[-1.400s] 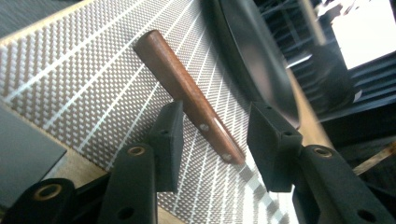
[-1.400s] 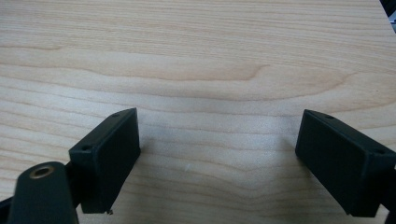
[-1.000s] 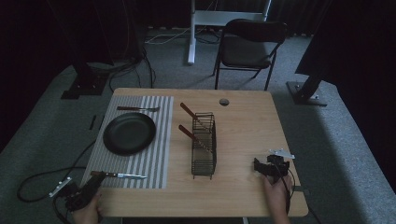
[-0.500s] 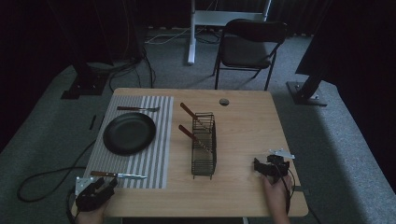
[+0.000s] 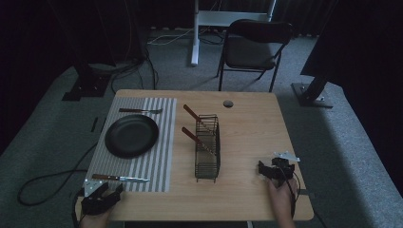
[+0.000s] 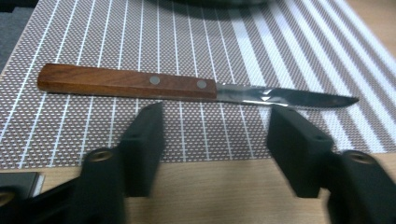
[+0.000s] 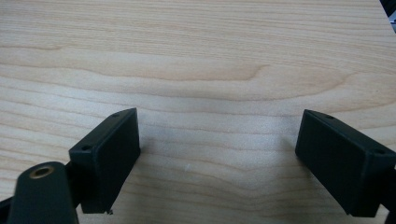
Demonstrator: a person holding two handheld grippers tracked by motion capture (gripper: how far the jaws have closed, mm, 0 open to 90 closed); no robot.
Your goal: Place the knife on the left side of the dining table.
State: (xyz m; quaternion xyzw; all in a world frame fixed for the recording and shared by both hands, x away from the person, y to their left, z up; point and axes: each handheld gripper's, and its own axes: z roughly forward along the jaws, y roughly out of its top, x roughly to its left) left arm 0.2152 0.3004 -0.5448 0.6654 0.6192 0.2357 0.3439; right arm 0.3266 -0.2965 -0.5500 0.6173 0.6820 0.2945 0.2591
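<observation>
Left gripper [image 5: 102,197] sits at the near left corner of the table [image 5: 252,142], its jaws apart with nothing between them; they have just been opening. Just ahead of its fingertips lies the knife [image 6: 187,88], flat on the near edge of the striped mat [image 6: 299,51]. In the left gripper view the knife runs straight across the line of the jaws: wooden handle with two rivets toward the left of that view, blade tip toward the right, past the right-hand jaw. In the high view the same knife [image 5: 119,178] lies along the table's near edge, handle toward the table's left side and blade pointing toward the rack [image 5: 207,147]. So the long axis sits crosswise to the gripper, and a short push forward would likely bring the jaws to either side of the handle's riveted end where it meets the blade. Right gripper [image 5: 274,170] rests well apart from it, on bare wood at the near right, jaws wide and empty in its own view [image 7: 217,154]; the left hand is plainly the nearer one. A black plate [image 5: 131,135] lies farther up the mat, a second utensil [image 5: 140,110] beyond it. No brand, label or writing can be read on the knife or anything else.
</observation>
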